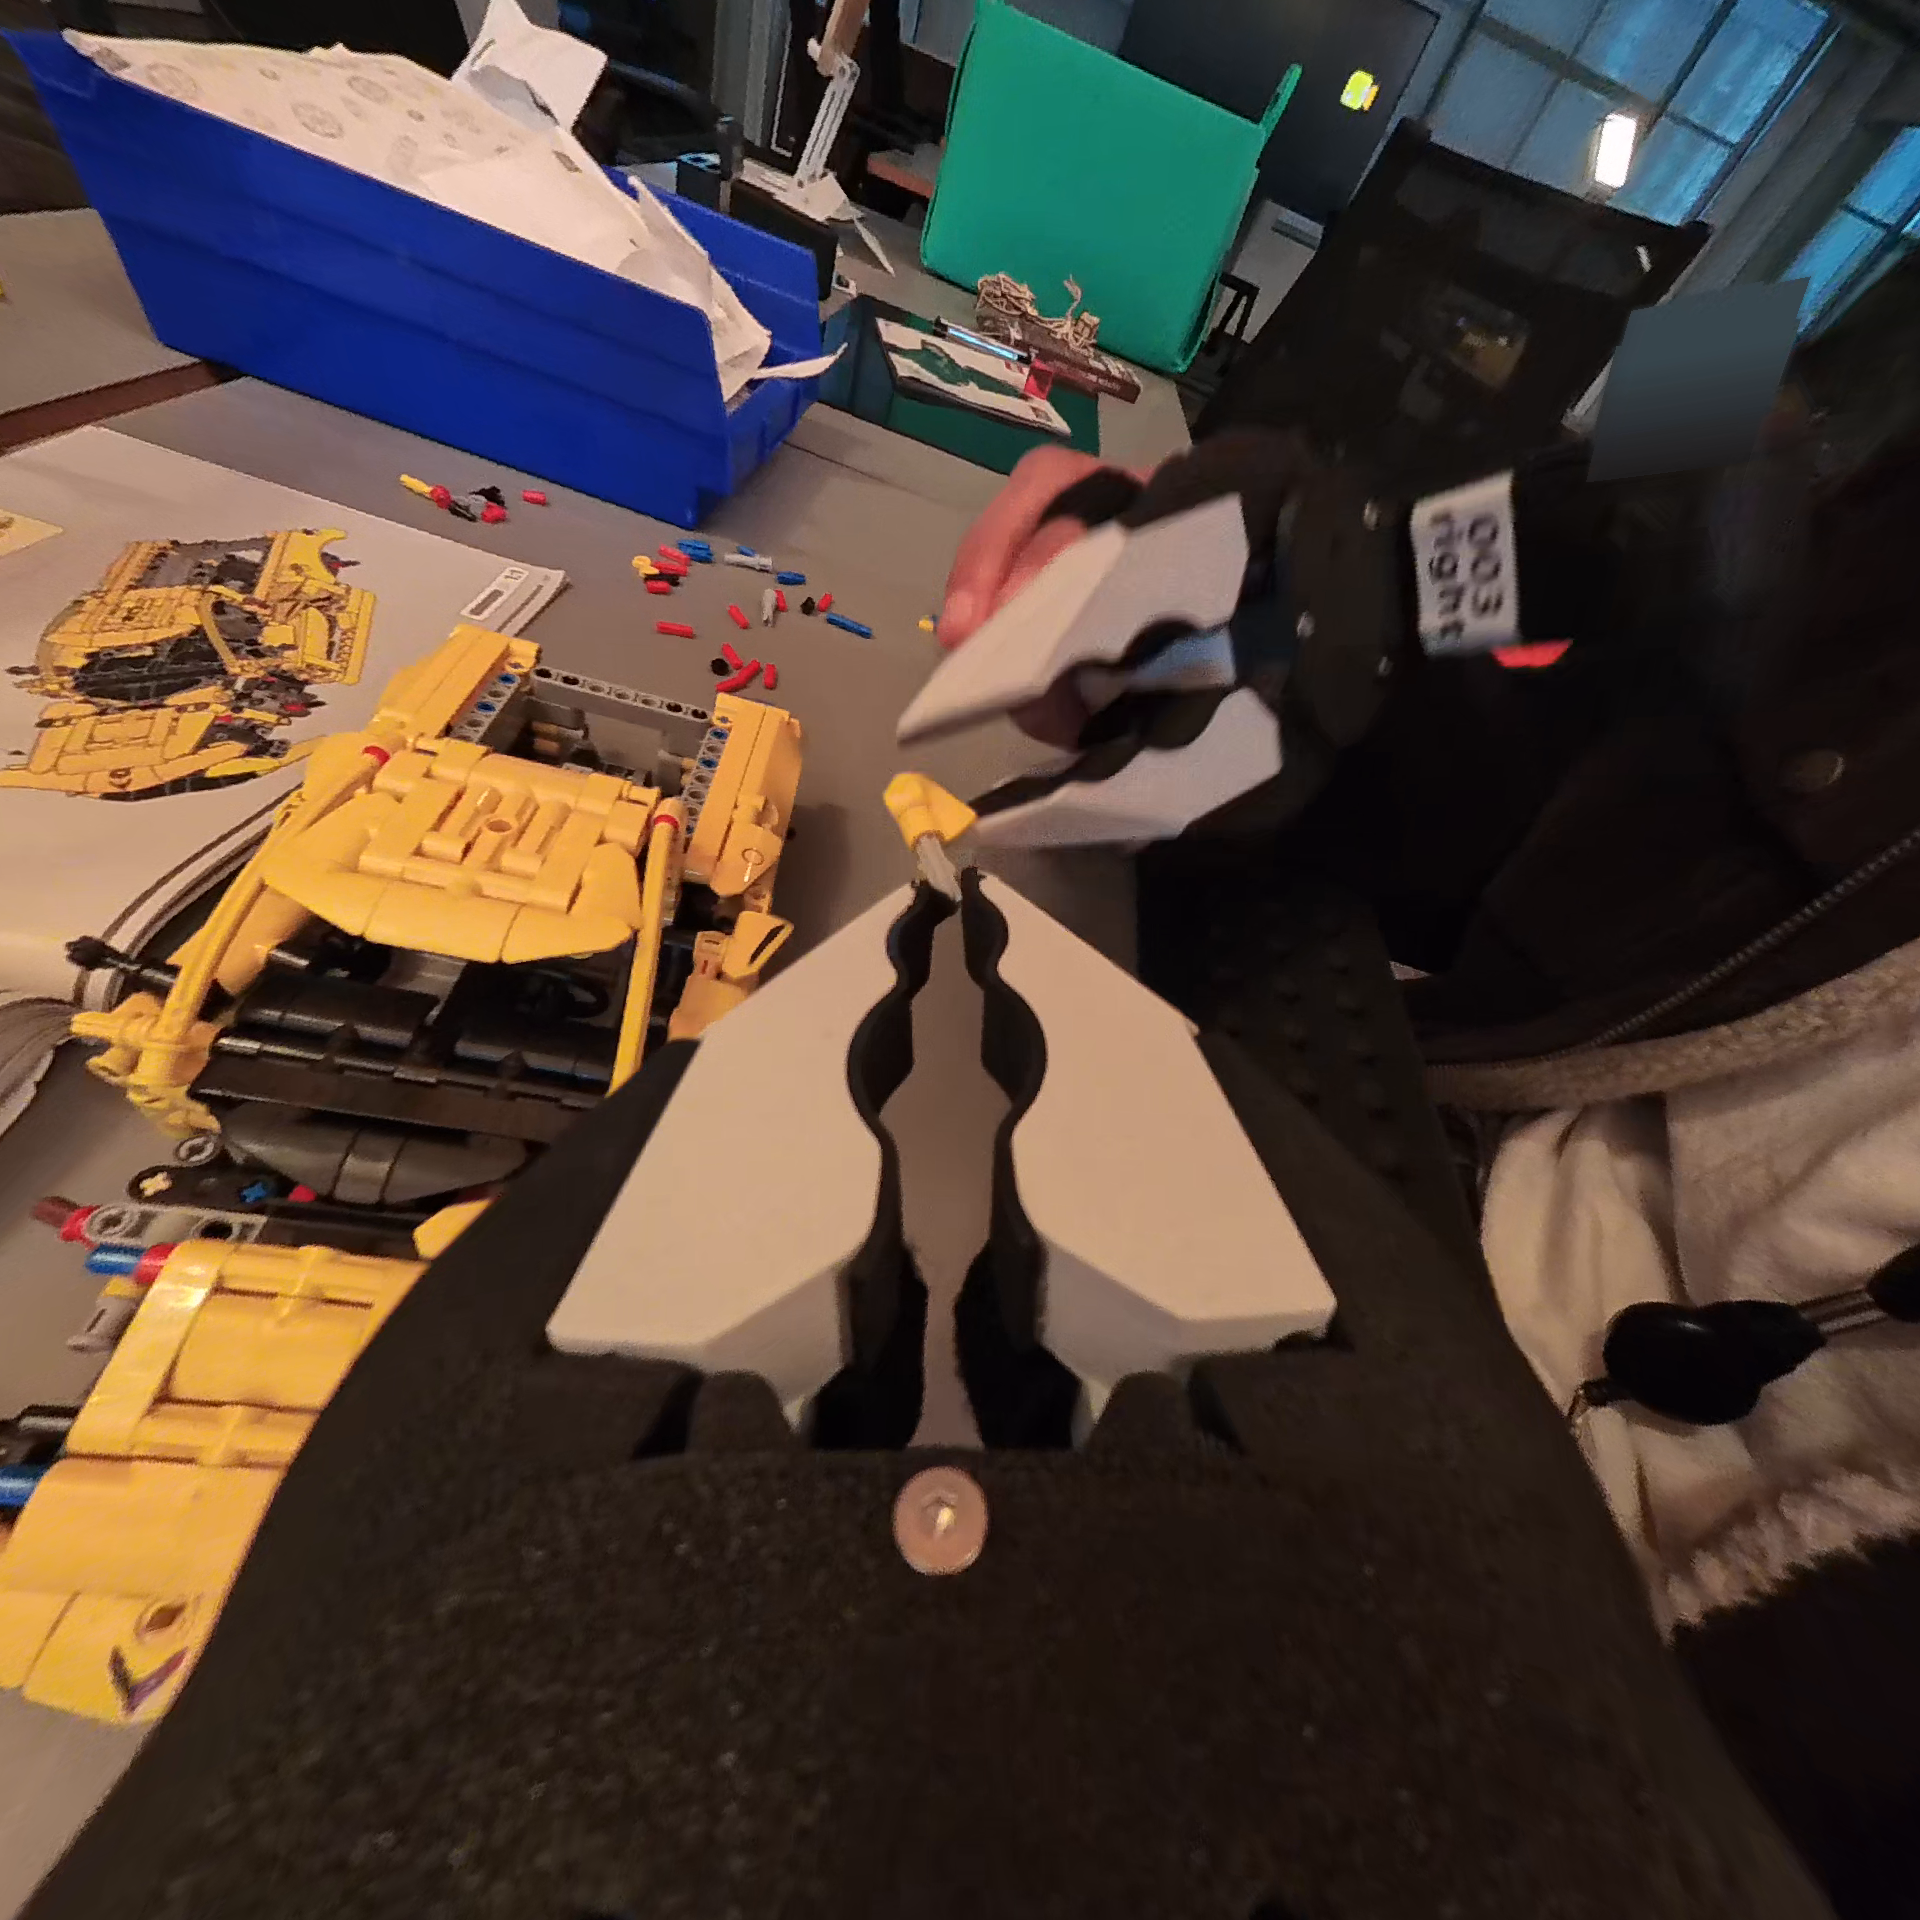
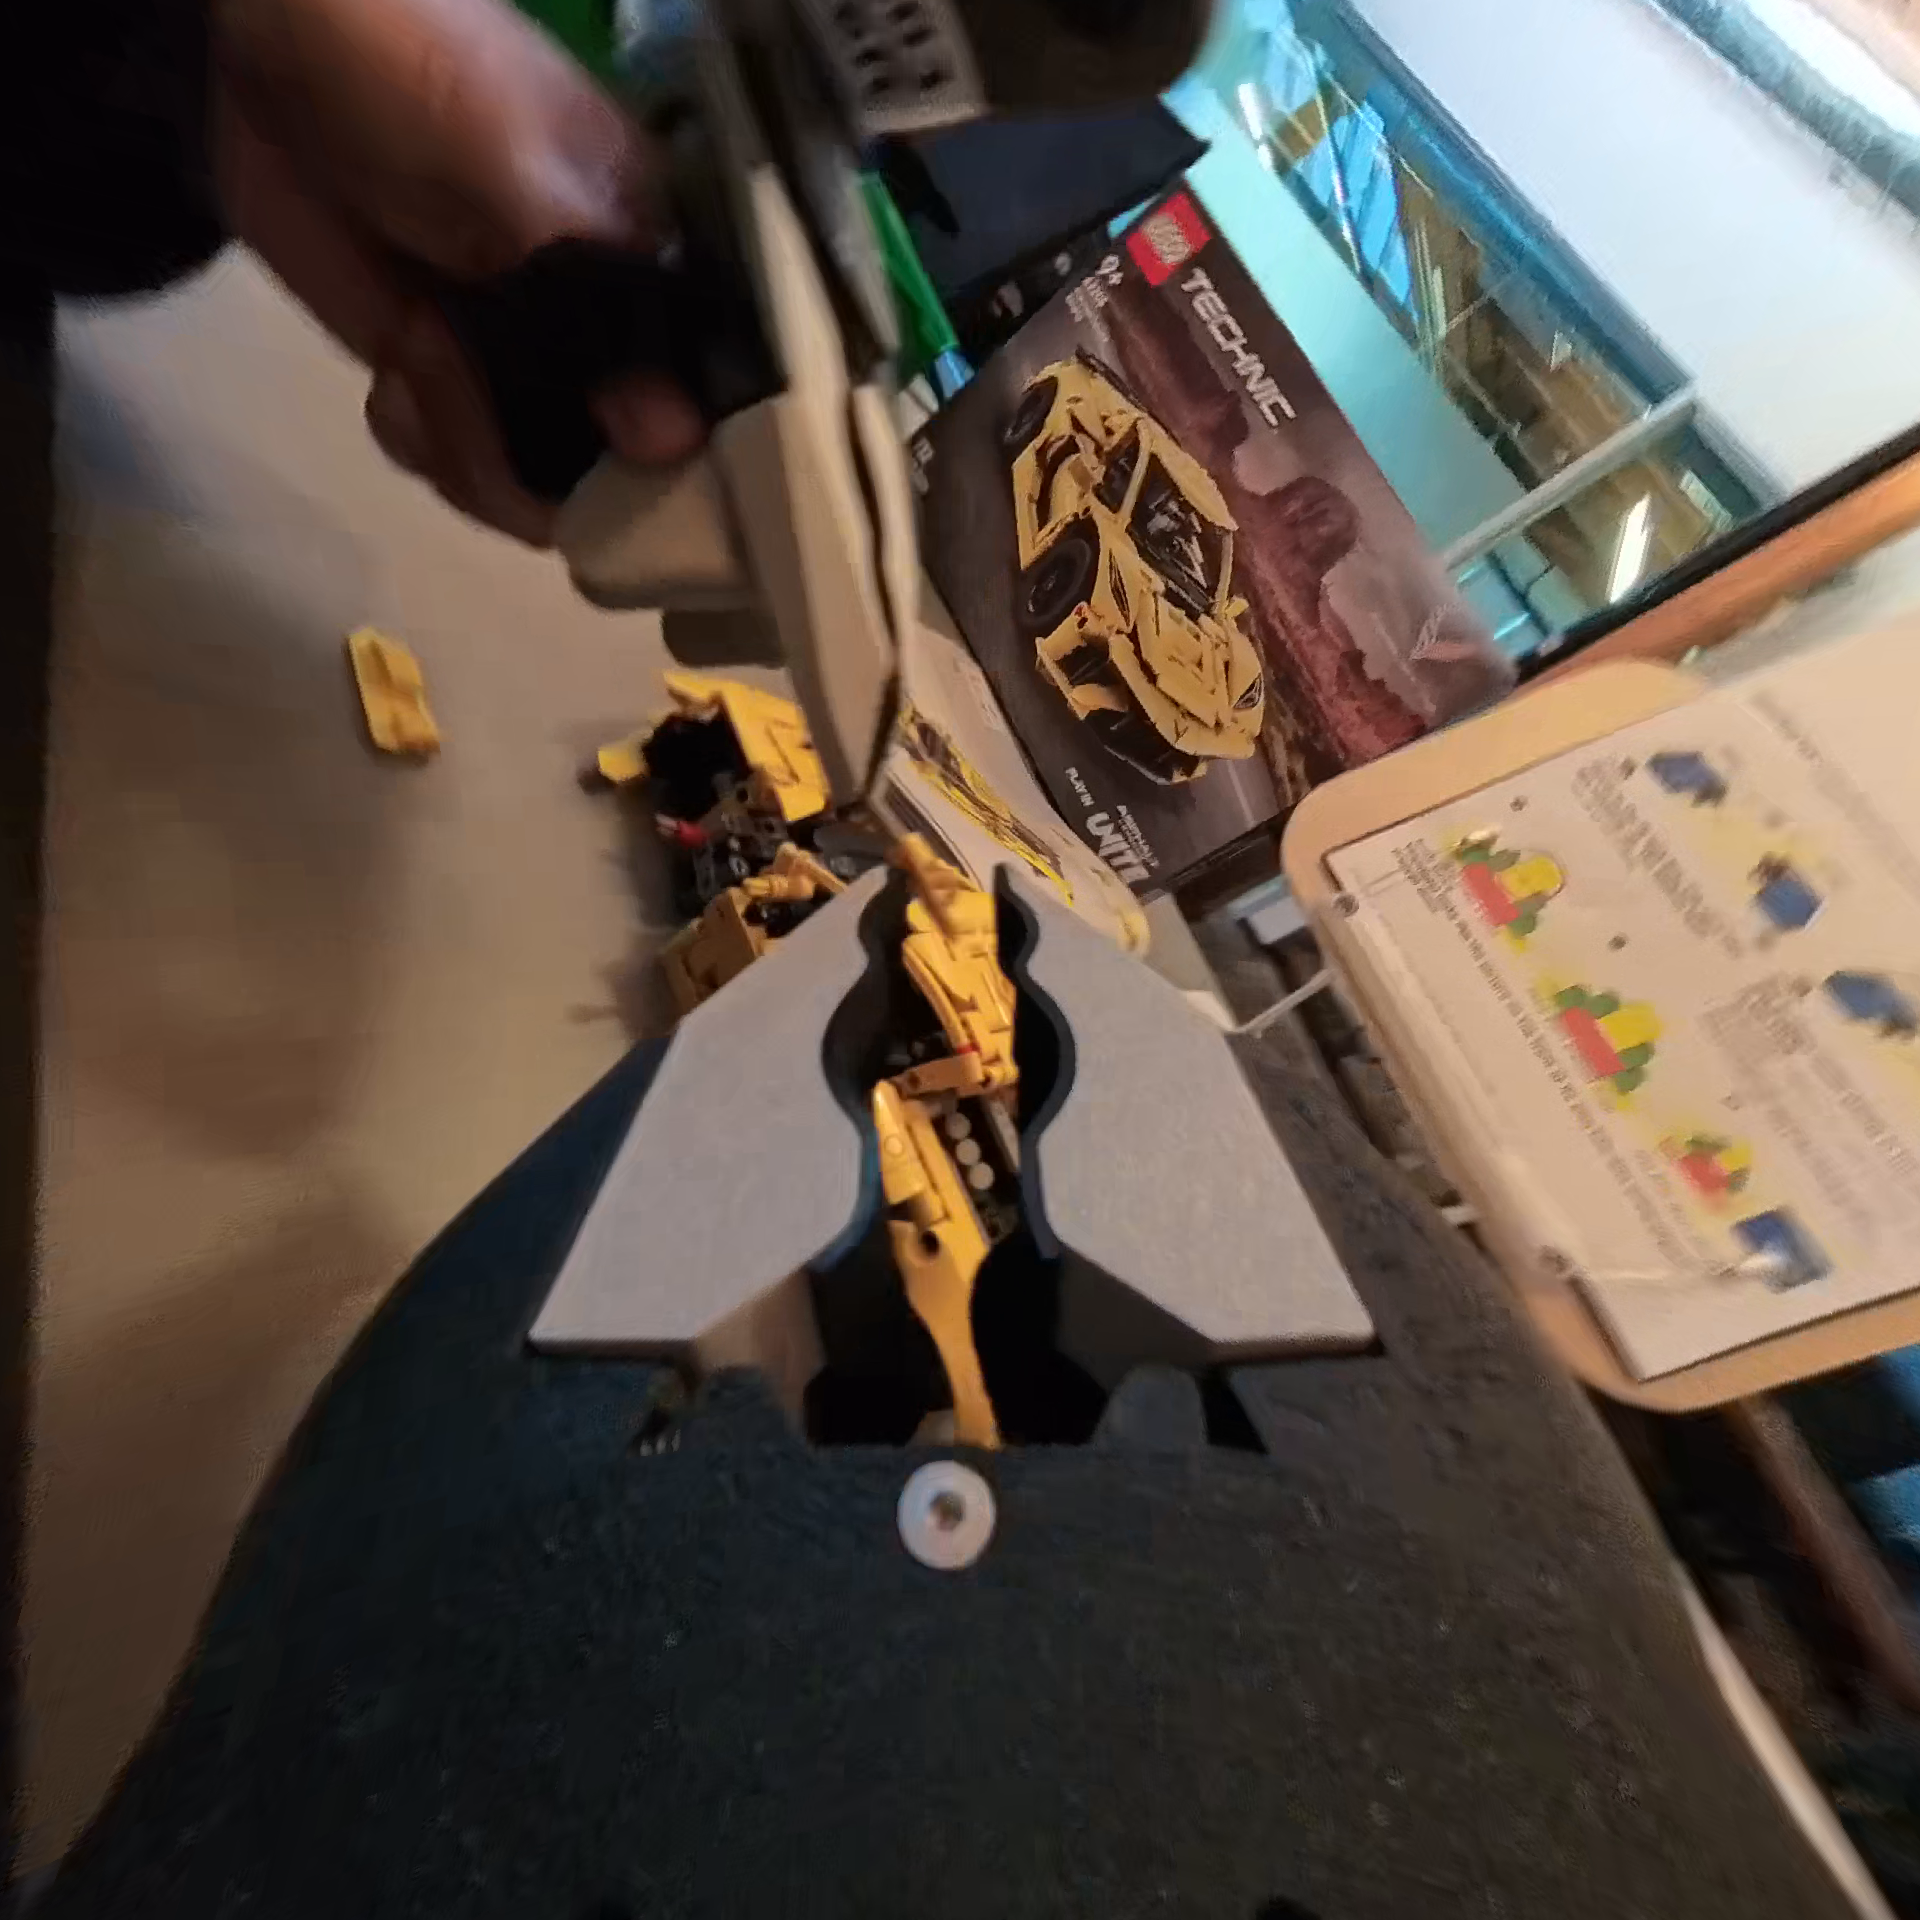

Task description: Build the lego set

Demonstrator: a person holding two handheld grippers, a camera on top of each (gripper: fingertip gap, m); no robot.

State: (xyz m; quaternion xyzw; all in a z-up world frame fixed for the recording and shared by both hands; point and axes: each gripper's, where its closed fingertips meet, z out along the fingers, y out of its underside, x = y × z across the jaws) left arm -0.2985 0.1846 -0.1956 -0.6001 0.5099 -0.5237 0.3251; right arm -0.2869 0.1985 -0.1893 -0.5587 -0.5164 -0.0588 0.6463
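A small yellow connector point(image 1: 928, 810) on a pale grey pin point(image 1: 938, 868) hangs above the table point(image 1: 873, 488), just right of the half-built yellow car point(image 1: 488, 883). The left hand-held gripper point(image 1: 940, 883) pinches the pin at its tips. The right hand-held gripper point(image 1: 940, 774) meets the connector from the right; its lower finger touches the piece, though blur leaves its grip unclear. Loose red and blue pins point(image 1: 743, 623) lie beyond the car.
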